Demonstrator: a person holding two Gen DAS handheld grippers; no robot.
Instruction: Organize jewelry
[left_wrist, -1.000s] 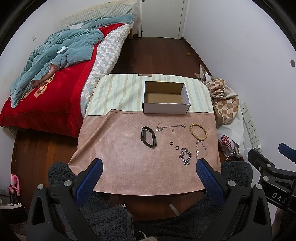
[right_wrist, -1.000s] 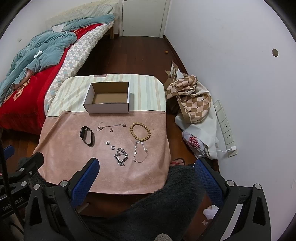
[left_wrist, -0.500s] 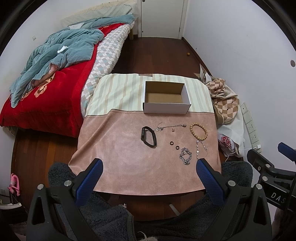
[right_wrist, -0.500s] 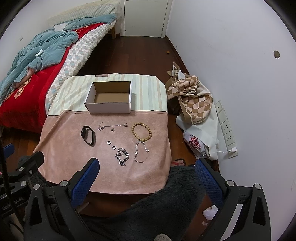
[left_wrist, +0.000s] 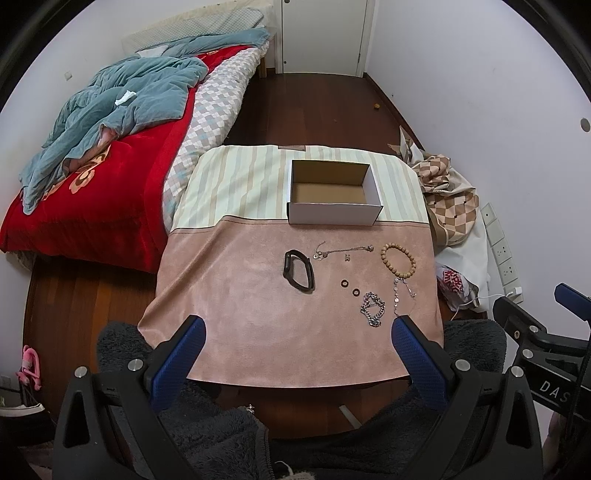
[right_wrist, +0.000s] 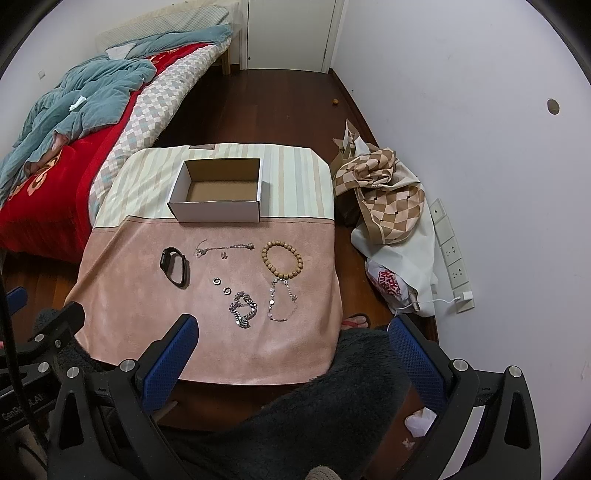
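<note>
An empty white cardboard box stands at the back of the cloth-covered table. In front of it lie a black wristband, a thin silver chain, two small rings, a wooden bead bracelet, a chunky silver chain bracelet and a thin beaded chain. My left gripper and right gripper are both open and empty, held above the table's near edge.
A bed with a red cover and teal blanket stands to the left. A checkered cloth pile and a bag lie on the floor by the right wall. Wall sockets are low on the right. Dark fleece fills the foreground.
The right wrist view has shifted slightly, so the table sits a little higher and further right in it. The left view is nearly still. No jewelry has moved.
</note>
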